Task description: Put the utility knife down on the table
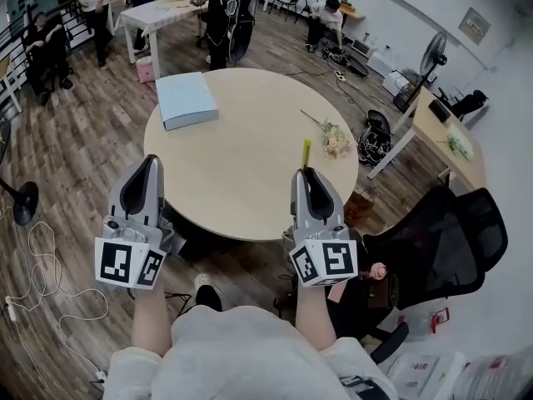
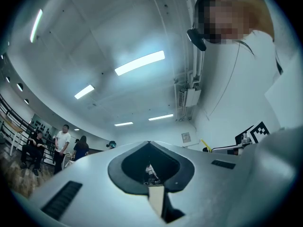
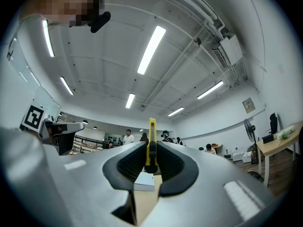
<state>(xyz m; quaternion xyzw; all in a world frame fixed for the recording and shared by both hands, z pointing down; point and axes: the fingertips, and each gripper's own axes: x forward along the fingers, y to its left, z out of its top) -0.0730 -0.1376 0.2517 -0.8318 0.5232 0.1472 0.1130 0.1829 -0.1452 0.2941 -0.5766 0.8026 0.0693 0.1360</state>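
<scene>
Pinching the utility knife (image 3: 150, 143) upright, tilt your right gripper (image 1: 307, 173) low over the near table (image 1: 241, 186); your left gripper (image 1: 150, 163) has its jaws pressed together, empty.

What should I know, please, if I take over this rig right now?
Left claw: shut, empty, by the near edge of the round table.
Right claw: shut on the yellow utility knife, whose tip sticks out forward over the table.
Done: the knife is in grip, not yet set down.
Left: lower it onto a bare part of the tabletop and open the right claw.
</scene>
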